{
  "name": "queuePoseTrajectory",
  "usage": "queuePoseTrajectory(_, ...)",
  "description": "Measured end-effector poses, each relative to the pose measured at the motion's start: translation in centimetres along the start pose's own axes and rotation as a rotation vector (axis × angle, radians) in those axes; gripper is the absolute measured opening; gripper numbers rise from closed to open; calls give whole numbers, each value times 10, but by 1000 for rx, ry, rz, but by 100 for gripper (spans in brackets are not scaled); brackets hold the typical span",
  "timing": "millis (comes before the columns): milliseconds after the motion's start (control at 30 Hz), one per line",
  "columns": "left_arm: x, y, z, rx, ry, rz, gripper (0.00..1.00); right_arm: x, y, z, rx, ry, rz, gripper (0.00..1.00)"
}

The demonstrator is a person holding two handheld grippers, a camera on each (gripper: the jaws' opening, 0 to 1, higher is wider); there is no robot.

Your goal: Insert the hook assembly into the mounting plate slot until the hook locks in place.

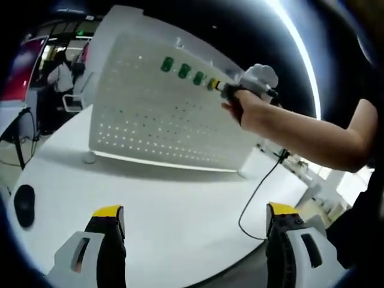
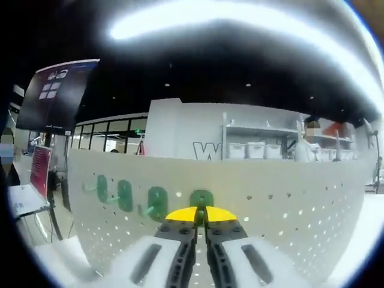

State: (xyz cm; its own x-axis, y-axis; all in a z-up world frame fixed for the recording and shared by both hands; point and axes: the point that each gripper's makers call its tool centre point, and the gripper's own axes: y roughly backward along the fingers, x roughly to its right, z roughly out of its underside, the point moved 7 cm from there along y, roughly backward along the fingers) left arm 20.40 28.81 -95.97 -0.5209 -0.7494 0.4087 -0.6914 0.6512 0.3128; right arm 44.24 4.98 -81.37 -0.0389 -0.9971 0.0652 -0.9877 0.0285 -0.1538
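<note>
A white perforated mounting plate (image 1: pixel 162 120) stands upright on the white table (image 1: pixel 174 204). Several green hooks (image 1: pixel 183 71) sit in a row near its top. In the left gripper view, a person's hand holds my right gripper (image 1: pixel 227 89) against the plate at the row's right end. My left gripper (image 1: pixel 195 213) hovers low over the table, jaws wide apart and holding nothing. In the right gripper view, my right gripper (image 2: pixel 201 215) is shut, its yellow tips pressed on the rightmost green hook (image 2: pixel 201 197) at the plate (image 2: pixel 288 204). More hooks (image 2: pixel 124 195) line up to the left.
A black rounded object (image 1: pixel 24 205) lies on the table at left. A black cable (image 1: pixel 257 193) trails off the table's right edge. Behind the plate are shelves with white bins (image 2: pixel 255 150), a dark screen (image 2: pixel 57 90) and a seated person (image 1: pixel 60 75).
</note>
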Motion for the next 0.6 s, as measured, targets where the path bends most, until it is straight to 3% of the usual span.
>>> queuePoseTrajectory(167, 0, 0, 0, 2, -2, -2, 100, 0, -2, -3, -34, -17, -30, 7)
queuePoseTrajectory(467, 0, 1, 0, 5, -12, -6, 100, 13, 13, -22, 10, -36, -33, 25)
queuePoseTrajectory(600, 1, 2, -2, 26, -14, -10, 100, 28, 27, -8, -71, -1, -20, 38)
